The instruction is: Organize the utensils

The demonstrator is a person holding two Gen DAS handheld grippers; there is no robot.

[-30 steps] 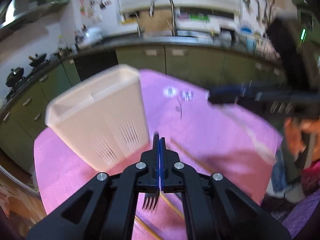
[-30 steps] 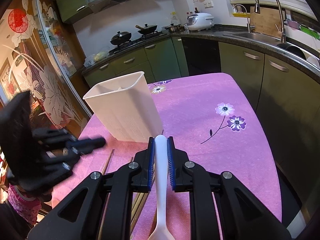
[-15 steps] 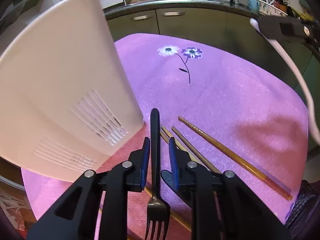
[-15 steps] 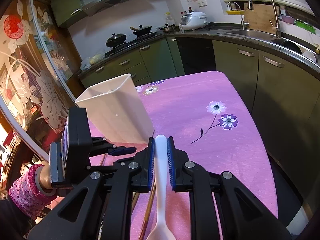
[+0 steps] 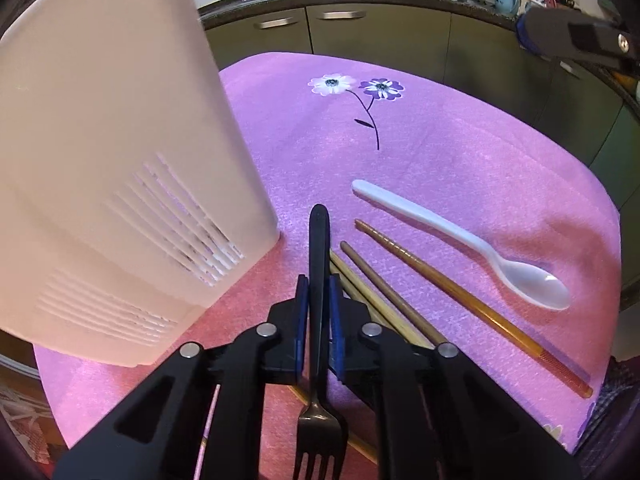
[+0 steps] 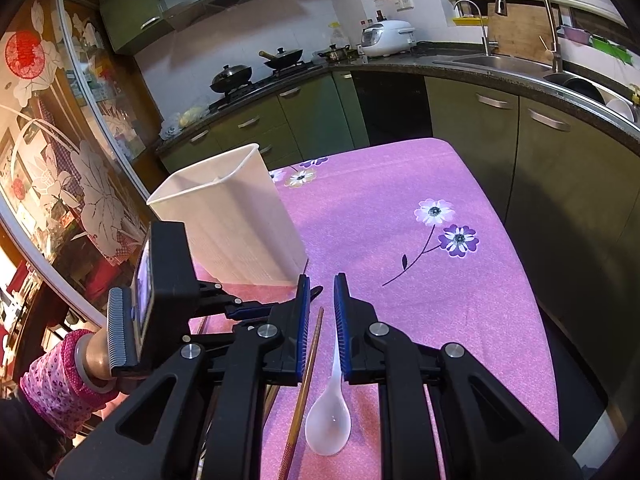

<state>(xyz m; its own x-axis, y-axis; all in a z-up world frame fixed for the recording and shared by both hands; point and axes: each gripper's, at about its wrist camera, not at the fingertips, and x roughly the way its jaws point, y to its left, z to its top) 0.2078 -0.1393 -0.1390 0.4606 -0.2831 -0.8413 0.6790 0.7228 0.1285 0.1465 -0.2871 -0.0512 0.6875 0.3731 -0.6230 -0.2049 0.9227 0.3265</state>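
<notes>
A dark metal fork [image 5: 319,240] runs straight between the blue pads of my left gripper [image 5: 319,280], tines towards the camera. The jaws are closing and the pads sit against the fork's handle, low over the pink cloth next to the white slotted utensil holder [image 5: 112,140]. The white plastic spoon [image 5: 460,240] lies flat on the cloth, right of several brown chopsticks [image 5: 460,296]. My right gripper [image 6: 321,280] hangs above the spoon [image 6: 328,424] with a narrow gap and nothing gripped. In the left wrist view the right gripper [image 5: 528,34] shows at the top right.
The holder [image 6: 236,220] stands upright on the table's left side. A hand in a floral sleeve [image 6: 56,384] carries the left gripper at the lower left. Green cabinets [image 6: 540,140] and a sink counter [image 6: 500,64] surround the pink flowered tablecloth [image 5: 440,152].
My left gripper came down beside the holder with the fork; its jaws widened, then narrowed again. The spoon has left the right gripper and now lies on the cloth.
</notes>
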